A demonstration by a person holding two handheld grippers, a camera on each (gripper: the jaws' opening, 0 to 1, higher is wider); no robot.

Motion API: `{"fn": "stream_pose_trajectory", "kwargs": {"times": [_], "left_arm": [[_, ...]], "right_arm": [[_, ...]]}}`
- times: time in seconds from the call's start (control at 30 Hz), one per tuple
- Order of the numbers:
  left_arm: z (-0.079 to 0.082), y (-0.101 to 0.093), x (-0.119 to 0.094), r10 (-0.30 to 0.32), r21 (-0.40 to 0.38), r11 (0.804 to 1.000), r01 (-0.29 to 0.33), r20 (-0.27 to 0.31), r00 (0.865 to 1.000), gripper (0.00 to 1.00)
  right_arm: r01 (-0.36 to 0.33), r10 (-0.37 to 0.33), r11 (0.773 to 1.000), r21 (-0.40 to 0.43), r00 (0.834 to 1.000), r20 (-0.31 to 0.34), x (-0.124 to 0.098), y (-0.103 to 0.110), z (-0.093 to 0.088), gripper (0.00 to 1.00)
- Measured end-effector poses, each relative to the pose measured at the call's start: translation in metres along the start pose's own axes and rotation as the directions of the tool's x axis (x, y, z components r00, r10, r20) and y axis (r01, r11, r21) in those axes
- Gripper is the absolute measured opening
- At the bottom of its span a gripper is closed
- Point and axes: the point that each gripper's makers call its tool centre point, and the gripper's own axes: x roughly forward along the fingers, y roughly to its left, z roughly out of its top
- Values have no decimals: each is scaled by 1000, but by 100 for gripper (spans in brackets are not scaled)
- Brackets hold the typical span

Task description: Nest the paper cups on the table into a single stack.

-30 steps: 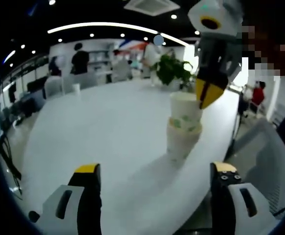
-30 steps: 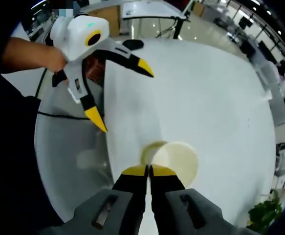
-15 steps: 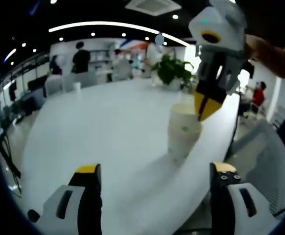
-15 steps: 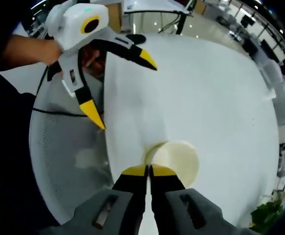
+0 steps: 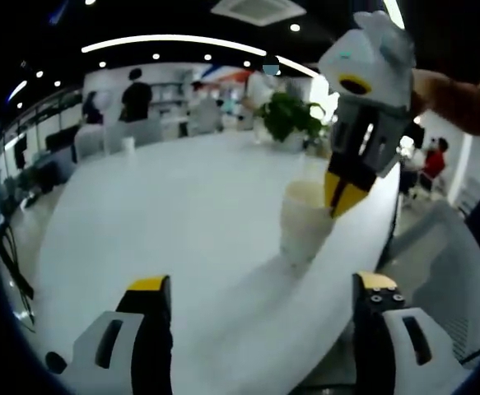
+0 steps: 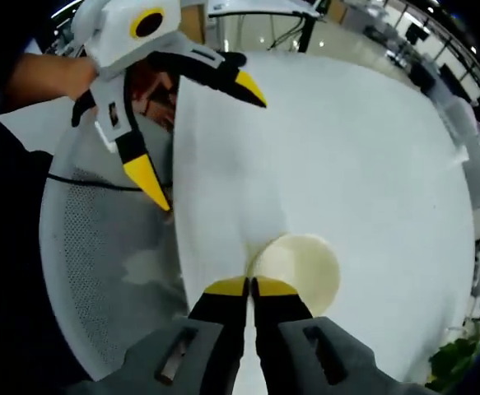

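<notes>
A stack of white paper cups (image 5: 304, 224) stands near the table's right edge in the left gripper view, nested close so it looks one cup tall. My right gripper (image 5: 341, 195) comes down from the upper right, shut on the top cup's rim. In the right gripper view I look straight down into the cup's cream mouth (image 6: 299, 265), with my right gripper (image 6: 250, 286) pinching its near rim. My left gripper (image 5: 262, 284) is open, low over the table in front of the stack, holding nothing. It also appears as the left gripper (image 6: 198, 132) at the upper left, jaws spread wide.
The round white table (image 5: 174, 214) stretches away to the left. A potted plant (image 5: 289, 117) stands at its far side, and a small white object (image 5: 128, 146) at the far left. A grey mesh chair (image 6: 100, 247) sits beside the table edge. People stand in the background.
My right gripper has come down with the top cup, sinking it into the one below, so the stack stands shorter. My left gripper stays open in about the same place.
</notes>
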Motion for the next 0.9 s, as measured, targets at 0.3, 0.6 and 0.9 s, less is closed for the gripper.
{"fn": "stream_pose_trajectory", "kwargs": {"times": [0.3,0.6,0.9], "left_arm": [[-1,-3,1,-9,1,1000,9,-7,1000,89],[-2,-4,2,-13,2,1000,13,-11,1000,88],[12,2,-2,23,48,999,-27,64,998,96]], "right_arm": [[10,-9,1000,-10,999,36,0,-2,0,1],[20,-18,1000,-23,995,100,-12,-8,7,9],[59,-70,997,44,953,294,-37,-19,24,40]]}}
